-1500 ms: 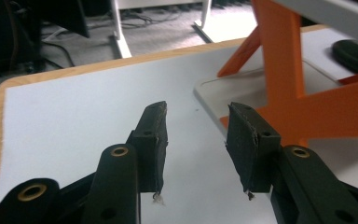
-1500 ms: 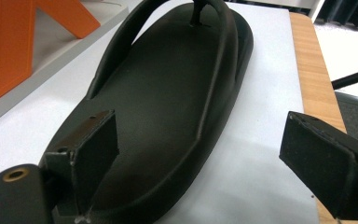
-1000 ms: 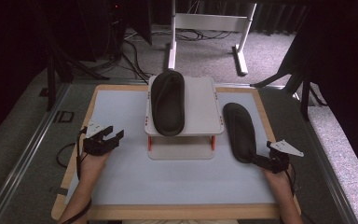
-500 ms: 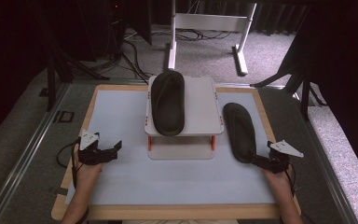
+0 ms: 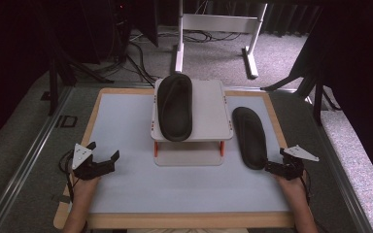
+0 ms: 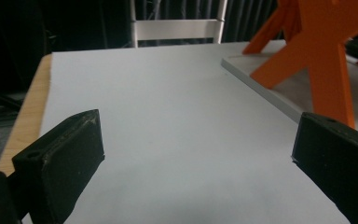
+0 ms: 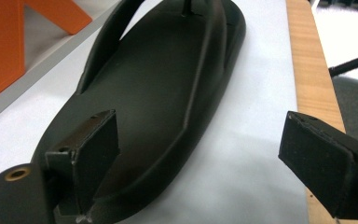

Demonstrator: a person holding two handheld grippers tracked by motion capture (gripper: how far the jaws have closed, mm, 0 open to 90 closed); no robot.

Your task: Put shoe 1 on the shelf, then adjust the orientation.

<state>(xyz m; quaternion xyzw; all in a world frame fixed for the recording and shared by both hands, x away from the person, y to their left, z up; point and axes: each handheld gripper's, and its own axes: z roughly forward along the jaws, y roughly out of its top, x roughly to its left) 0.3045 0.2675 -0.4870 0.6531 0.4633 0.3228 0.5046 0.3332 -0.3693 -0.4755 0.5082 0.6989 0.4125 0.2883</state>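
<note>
Sandal (image 5: 250, 137) on the mat lies just ahead of the right gripper (image 5: 280, 166), heel end nearest it, toe pointing away toward the far edge of the table (image 5: 73, 194). In the right gripper view the sandal (image 7: 158, 93) runs up from the lower left, and the gripper (image 7: 200, 158) has its jaws spread wide: the left jaw sits over the heel rim, the right jaw stands off over bare mat beside the sole, and nothing is clamped between them. The pads do not press on the sandal.

On the other side of the table the left gripper (image 5: 102, 158) hovers low over the mat near the front left corner, well apart from both sandals. Its jaws have just been opening and now stand wide, with only bare mat between them in the left gripper view (image 6: 191, 154); it holds nothing.

Farther back, in the middle, a white stand (image 5: 209, 109) on orange legs carries the second sandal (image 5: 175, 107), lying lengthwise on its left half. The first sandal rests just to the right of that stand, near the table's wooden right border
</note>
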